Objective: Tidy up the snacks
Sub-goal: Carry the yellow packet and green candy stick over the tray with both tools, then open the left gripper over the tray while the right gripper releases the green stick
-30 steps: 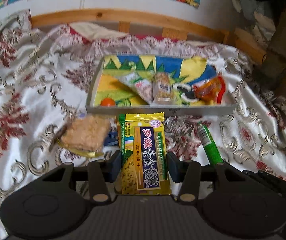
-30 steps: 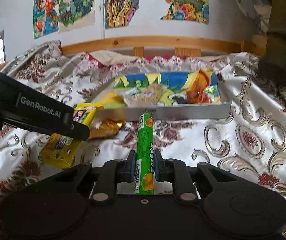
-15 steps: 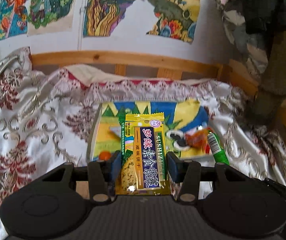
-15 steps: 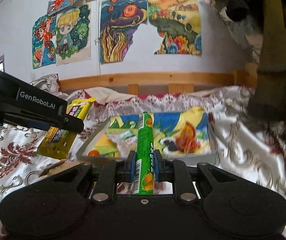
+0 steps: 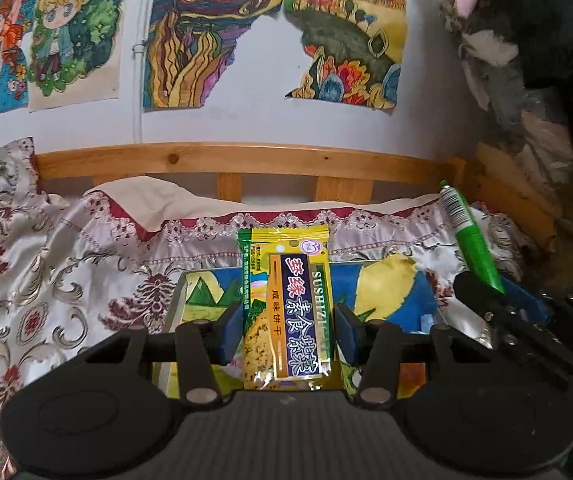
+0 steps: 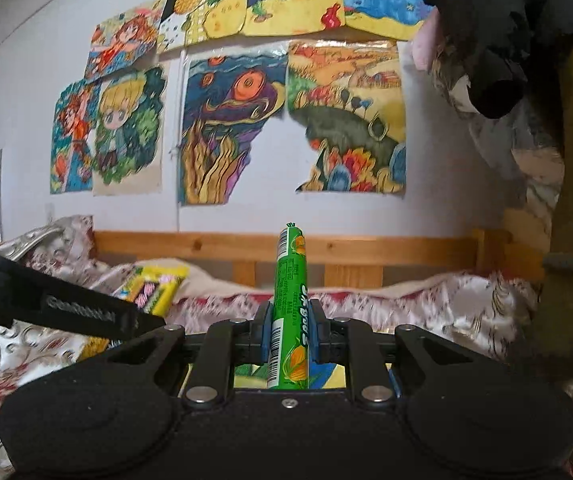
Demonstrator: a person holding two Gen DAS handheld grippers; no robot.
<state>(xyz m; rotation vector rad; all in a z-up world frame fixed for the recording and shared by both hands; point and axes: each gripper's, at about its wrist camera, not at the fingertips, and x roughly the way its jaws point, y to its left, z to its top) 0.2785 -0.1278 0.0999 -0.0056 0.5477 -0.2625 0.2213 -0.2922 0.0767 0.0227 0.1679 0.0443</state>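
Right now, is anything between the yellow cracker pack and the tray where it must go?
Nothing visible. The cracker pack, held in the left gripper, hangs above the tray, with only air between them.

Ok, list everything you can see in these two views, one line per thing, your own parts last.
Biscuit packet: one, yellow with a dark blue label, clamped in the left tongs.
Green stick snack: one, green tube wrapper, clamped in the right tongs.
Tray: one, blue, yellow and green lining, on the bed below the packet, mostly hidden.
Bedspread: one, cream with dark red and gold pattern, over the bed.
Bed rail: one, light wood, behind the bedspread.
Drawings: several, multicoloured, on the white wall.
Clothes: a hanging bunch, dark and olive, at right.
Left tongs: one, black with blue pads.
Right tongs: one, black with blue pads.
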